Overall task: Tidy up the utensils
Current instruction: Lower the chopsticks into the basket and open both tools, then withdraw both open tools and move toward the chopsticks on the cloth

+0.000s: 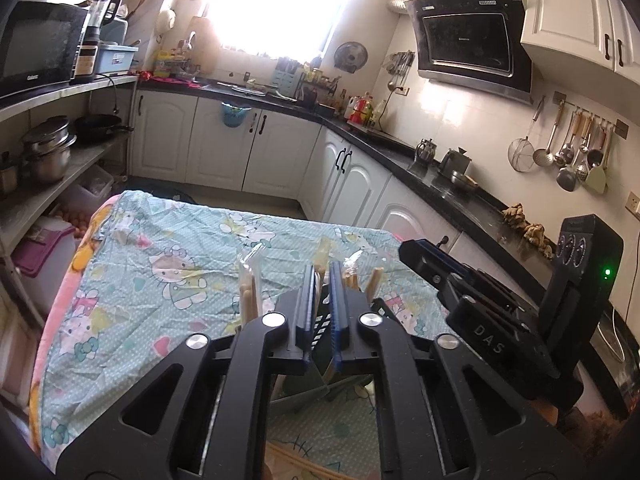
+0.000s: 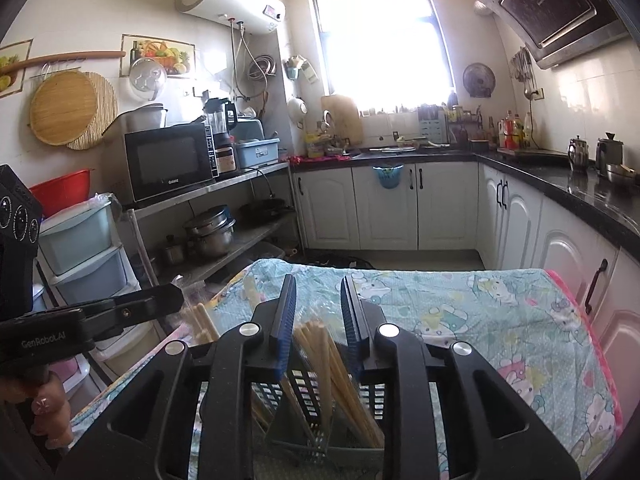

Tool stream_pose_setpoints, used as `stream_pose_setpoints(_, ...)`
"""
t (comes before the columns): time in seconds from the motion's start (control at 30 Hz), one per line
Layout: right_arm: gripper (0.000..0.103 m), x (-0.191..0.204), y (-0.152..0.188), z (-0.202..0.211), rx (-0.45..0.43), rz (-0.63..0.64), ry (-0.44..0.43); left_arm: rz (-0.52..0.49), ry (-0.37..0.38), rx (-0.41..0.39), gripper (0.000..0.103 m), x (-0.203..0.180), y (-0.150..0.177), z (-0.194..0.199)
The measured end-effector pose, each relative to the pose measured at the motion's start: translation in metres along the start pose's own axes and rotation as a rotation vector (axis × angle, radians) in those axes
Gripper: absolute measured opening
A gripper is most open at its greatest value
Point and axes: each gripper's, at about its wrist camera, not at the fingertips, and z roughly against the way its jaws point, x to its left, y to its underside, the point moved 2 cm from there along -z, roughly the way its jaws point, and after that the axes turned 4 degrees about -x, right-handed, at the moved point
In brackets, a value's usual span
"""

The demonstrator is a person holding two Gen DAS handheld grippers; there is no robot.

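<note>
A grey perforated utensil holder (image 2: 308, 408) stands on the cartoon-print cloth (image 2: 500, 312) right under both grippers, and it also shows in the left wrist view (image 1: 320, 328). Wrapped wooden chopsticks (image 2: 320, 344) stand in it. My right gripper (image 2: 318, 312) is open, its blue pads either side of that chopstick bundle without touching it. My left gripper (image 1: 322, 280) is nearly closed on a thin wrapped pair of chopsticks (image 1: 322, 254), held above the holder. More wrapped chopsticks (image 1: 250, 280) stand at the holder's left and others (image 1: 374, 282) at its right.
The table cloth (image 1: 160, 280) covers a small table. A metal shelf (image 2: 224, 200) with a microwave and pots stands to the left. Black countertop (image 1: 460, 196) and white cabinets run along the back and right. The right gripper's body (image 1: 500, 320) sits close beside the left one.
</note>
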Motion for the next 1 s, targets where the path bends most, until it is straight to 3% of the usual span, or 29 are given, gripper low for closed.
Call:
stream_pose_setpoints(0.07, 0.027, -0.001, 0.000, 0.004, 0.005, 0.001, 0.006, 0.003, -0.006, -0.001, 0.024, 0.001, 0.001, 0.003)
stream_pose_setpoints(0.23, 0.033, -0.004, 0.001, 0.013, 0.022, 0.000, 0.009, 0.001, -0.013, -0.024, 0.047, 0.001, 0.000, 0.014)
stream_pose_setpoints(0.57, 0.046, -0.004, 0.009, 0.041, 0.060, 0.018, 0.015, 0.010, -0.044, -0.055, 0.085, 0.005, 0.005, 0.039)
stream_pose_setpoints(0.67, 0.051, -0.003, 0.015, 0.050, 0.075, 0.028, 0.024, 0.008, -0.060, -0.057, 0.093, 0.006, 0.012, 0.044)
stream_pose_setpoints(1.0, 0.060, 0.002, 0.029, 0.073, 0.095, 0.050, 0.042, 0.047, -0.093, -0.032, 0.093, 0.019, 0.035, 0.056)
